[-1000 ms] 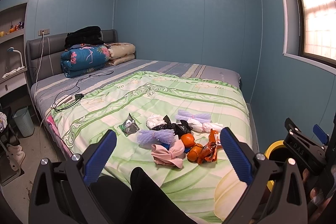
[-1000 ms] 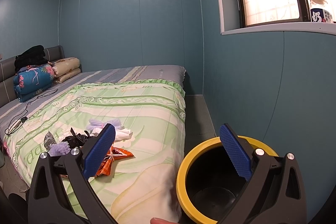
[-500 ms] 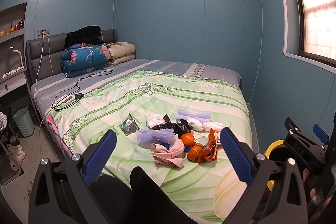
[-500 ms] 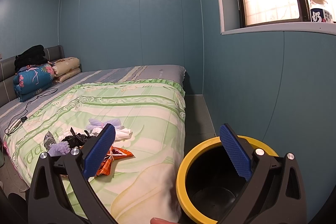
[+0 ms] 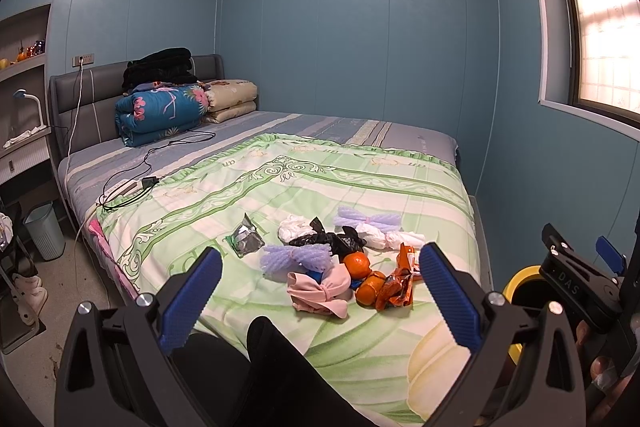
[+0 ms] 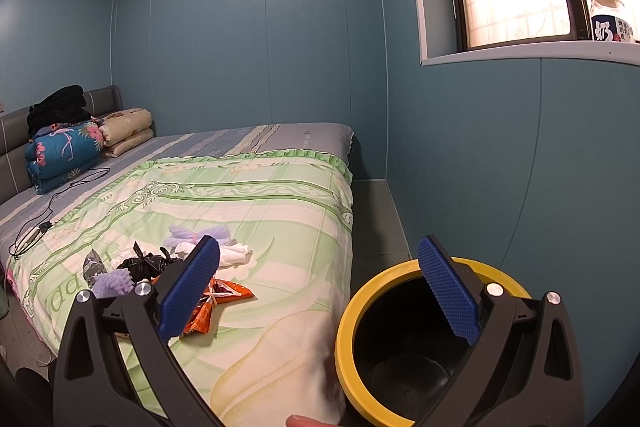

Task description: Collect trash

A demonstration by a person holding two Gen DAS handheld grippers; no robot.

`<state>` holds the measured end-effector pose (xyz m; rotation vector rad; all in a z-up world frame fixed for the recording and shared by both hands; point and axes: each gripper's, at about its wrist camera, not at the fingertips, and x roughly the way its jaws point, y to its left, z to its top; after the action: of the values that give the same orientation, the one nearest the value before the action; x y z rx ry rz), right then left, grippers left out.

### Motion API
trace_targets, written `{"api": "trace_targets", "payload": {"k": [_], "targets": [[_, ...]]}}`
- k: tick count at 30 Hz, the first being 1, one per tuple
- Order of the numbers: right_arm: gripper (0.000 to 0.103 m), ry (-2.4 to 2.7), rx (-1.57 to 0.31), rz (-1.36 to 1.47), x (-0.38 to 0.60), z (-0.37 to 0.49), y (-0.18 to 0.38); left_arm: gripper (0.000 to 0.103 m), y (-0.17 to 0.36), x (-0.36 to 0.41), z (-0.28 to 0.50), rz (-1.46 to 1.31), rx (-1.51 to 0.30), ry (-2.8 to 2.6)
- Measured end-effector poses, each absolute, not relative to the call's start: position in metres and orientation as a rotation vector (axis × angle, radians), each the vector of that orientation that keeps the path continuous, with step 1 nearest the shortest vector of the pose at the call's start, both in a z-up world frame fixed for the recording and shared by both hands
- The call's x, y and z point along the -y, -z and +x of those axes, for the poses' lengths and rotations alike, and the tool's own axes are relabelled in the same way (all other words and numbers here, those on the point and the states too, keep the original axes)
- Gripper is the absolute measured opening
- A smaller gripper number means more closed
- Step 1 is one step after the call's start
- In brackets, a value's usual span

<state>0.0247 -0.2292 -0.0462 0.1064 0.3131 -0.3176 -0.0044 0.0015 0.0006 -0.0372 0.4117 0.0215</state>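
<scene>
Left gripper (image 5: 320, 291): jaws spread wide, holding nothing, raised above the near bed edge. Right gripper (image 6: 320, 281): jaws equally spread, unloaded, poised over the yellow-rimmed bin (image 6: 360, 307) beside the bed (image 6: 260, 195). Only the left view shows the whole trash pile (image 5: 340, 263) on the green quilt (image 5: 304, 187), including oranges (image 5: 357, 263). Only the right view shows the bin's dark interior.

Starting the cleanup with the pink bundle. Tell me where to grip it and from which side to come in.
Grip the pink bundle at its cinched middle, where the knot pinches it narrow; the puffed ends would likely squash and slip. Come down from above with the left gripper, which is open, fingers straddling the waist from the near and far sides. An orange sits close on its right, so keep clear of that side.
</scene>
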Motion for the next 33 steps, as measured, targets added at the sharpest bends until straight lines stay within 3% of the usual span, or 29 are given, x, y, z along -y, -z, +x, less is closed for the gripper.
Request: {"api": "trace_targets", "payload": {"k": [33], "targets": [[0.095, 0.373, -0.268, 0.14, 0.237, 0.027, 0.055, 0.095, 0.004, -0.016, 0.009, -0.053, -0.434, -0.024]]}}
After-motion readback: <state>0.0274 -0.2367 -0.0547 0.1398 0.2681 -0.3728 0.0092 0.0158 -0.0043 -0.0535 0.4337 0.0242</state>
